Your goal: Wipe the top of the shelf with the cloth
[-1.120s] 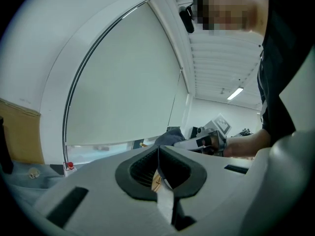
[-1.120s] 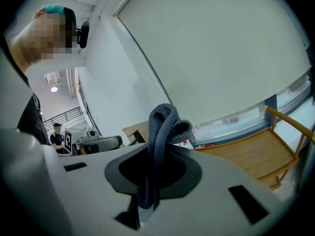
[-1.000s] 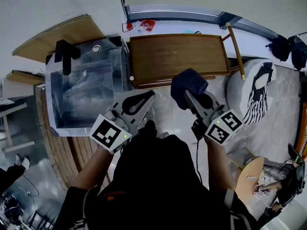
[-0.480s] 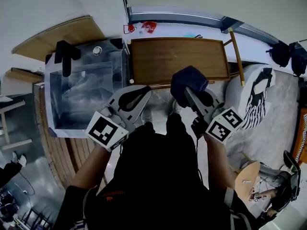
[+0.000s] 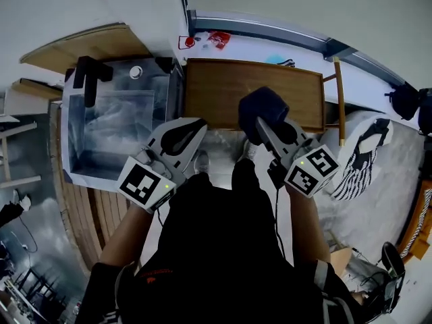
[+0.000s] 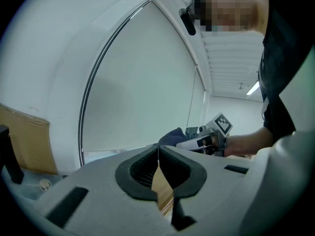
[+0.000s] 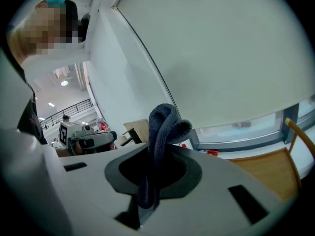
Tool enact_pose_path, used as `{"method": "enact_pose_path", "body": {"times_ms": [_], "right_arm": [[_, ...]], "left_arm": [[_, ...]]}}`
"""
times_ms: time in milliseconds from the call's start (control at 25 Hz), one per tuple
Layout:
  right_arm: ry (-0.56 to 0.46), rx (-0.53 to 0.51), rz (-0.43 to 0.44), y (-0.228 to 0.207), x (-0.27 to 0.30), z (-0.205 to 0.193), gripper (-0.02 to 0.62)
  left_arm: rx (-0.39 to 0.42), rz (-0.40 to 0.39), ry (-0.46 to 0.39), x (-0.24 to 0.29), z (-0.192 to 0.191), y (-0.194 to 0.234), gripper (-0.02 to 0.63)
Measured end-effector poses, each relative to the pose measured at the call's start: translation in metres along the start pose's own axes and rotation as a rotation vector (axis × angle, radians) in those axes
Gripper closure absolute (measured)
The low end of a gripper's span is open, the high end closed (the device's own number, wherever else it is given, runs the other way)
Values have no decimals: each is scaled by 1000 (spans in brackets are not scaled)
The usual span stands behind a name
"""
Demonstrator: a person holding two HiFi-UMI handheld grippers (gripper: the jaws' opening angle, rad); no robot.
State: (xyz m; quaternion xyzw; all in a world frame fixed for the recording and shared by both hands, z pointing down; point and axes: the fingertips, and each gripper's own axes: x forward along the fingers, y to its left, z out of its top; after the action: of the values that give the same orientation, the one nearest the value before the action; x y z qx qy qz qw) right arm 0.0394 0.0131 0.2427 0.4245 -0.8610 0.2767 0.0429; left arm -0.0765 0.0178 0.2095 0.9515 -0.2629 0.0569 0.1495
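Observation:
The wooden shelf top [image 5: 233, 93] lies ahead of me against the wall. My right gripper [image 5: 262, 117] is shut on a dark blue cloth [image 5: 260, 111], which bunches over the shelf's near edge. The same cloth [image 7: 162, 127] stands up between the shut jaws in the right gripper view. My left gripper [image 5: 192, 127] hovers just short of the shelf's near left corner, jaws shut with nothing between them. In the left gripper view the pads [image 6: 147, 167] meet, and the right gripper with the cloth [image 6: 173, 135] shows beyond them.
A clear plastic bin [image 5: 118, 123] stands left of the shelf, under a wooden board [image 5: 84, 46]. A wooden rail [image 5: 339, 96] runs along the shelf's right side. A striped bag [image 5: 358, 157] lies on a white seat at the right. Red items [image 5: 217, 39] sit on the sill.
I have stepped closer to the shelf. Both grippers moved forward, and the cloth now reaches over the shelf's near edge. Jaw states are unchanged.

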Motion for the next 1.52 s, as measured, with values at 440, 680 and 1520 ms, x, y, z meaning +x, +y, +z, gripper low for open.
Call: {"method": "enact_pose_path", "body": {"times_ms": [440,680,1520], "right_arm": [[104,-87,97,-79,27,28,548],[141,-120,164,-109,46,41,548],[294,-292,202,-139,174,-12,548]], "left_arm": [[-40,189,35,54,4,21,581],[-59,286,37,75,2,26,580],[-133,405,94,70,-54,81,581]]}}
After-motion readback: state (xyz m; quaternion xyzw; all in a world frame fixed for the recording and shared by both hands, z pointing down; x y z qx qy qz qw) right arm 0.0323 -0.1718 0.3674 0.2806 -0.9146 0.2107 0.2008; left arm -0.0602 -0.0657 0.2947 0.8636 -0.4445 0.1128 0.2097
